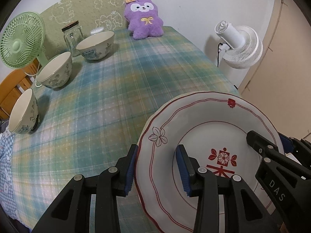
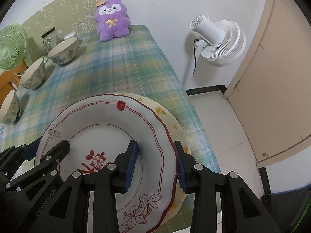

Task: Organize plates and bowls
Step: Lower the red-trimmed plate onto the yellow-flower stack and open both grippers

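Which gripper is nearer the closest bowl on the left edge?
Left. The left gripper straddles the red-trimmed plate's rim facing the bowl; the right gripper straddles the far rim.

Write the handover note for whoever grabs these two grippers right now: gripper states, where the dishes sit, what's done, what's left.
Left gripper: open, its fingers straddling the left rim of the red-trimmed plate.
Right gripper: open, straddling the same plate's right rim.
The red-trimmed plate sits on top of a cream plate with yellow flowers at the table's near right edge.
Three patterned bowls stand apart along the left side: near bowl, middle bowl, far bowl.
Done: the two plates appear stacked.
Left: probably gather the bowls; none is nested yet.
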A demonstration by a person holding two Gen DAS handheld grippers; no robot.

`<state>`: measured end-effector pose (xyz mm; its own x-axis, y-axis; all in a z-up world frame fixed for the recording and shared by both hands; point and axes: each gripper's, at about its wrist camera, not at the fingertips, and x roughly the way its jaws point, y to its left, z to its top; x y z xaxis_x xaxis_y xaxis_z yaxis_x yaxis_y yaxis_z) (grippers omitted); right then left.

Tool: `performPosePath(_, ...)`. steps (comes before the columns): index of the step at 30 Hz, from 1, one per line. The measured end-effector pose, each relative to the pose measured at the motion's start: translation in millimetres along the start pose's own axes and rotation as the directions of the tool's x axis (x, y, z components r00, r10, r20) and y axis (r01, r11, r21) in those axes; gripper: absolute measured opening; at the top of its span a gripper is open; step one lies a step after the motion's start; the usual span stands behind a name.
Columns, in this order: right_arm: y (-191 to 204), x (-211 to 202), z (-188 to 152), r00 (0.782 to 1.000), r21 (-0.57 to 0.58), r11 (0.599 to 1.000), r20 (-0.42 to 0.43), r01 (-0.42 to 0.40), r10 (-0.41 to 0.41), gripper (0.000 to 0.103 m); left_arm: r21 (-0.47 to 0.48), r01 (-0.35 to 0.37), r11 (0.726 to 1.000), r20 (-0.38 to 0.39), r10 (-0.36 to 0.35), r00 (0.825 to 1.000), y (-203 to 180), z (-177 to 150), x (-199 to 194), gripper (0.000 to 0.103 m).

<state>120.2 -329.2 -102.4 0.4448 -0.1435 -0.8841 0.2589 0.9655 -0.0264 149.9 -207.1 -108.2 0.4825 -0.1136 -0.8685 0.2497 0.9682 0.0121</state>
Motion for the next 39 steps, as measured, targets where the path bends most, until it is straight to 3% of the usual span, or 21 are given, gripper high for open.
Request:
performPosePath(8,-3,5,-5,1.000,0.018,1.000,-0.014,0.007,-0.006,0.040,0.017,-0.006,1.000,0.004,0.006,1.000,-5,-3,4,0.040)
performPosePath(30,3,14,0,0.997,0.013,0.997,-0.015,0.070,-0.069,0.043,0.089,-0.127,0.988,0.078,0.120,0.990,-23,-9,9,0.044)
performPosePath(39,5,19,3,0.995,-0.014,0.995,-0.005,0.101,-0.101,0.048,0.111,-0.126,0.986,0.098,0.116,0.988,-31,-10,11,0.050)
